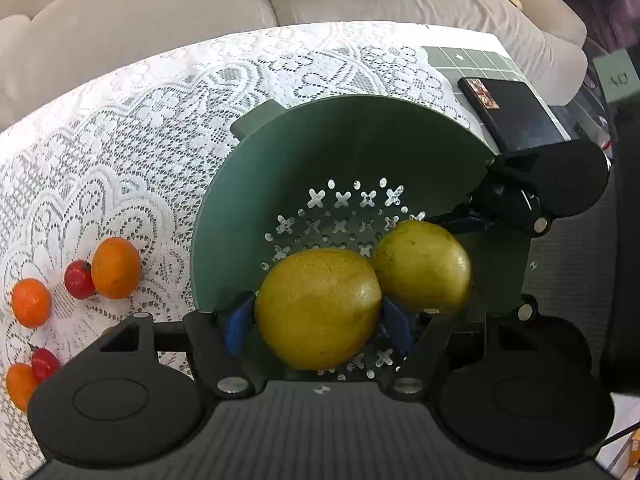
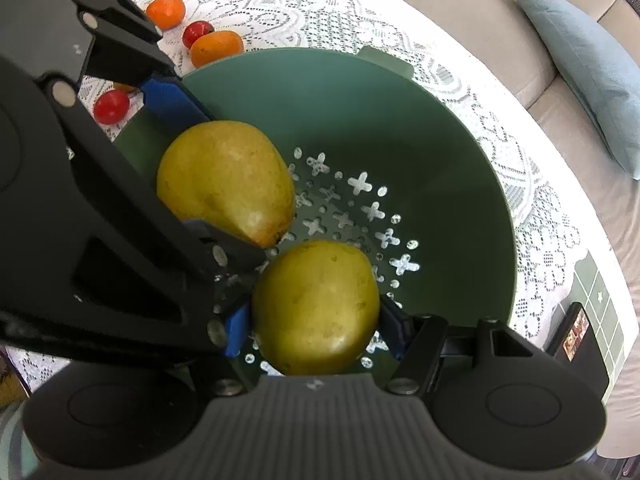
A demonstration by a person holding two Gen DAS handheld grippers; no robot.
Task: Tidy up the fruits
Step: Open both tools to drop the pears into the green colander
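Low in both frames, over the green colander (image 1: 304, 148), each gripper's fingers pinch a pear, left gripper (image 1: 318, 322), right gripper (image 2: 316, 326); lower gently before releasing, avoiding bruises.

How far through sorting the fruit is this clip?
Nothing is released yet. Each gripper is closed on a pear over the green colander: left gripper, right gripper. Still on the lace cloth: oranges and red tomatoes.

Bright, soft daylight; sharp centre, fisheye-bent, dark-cornered edges.
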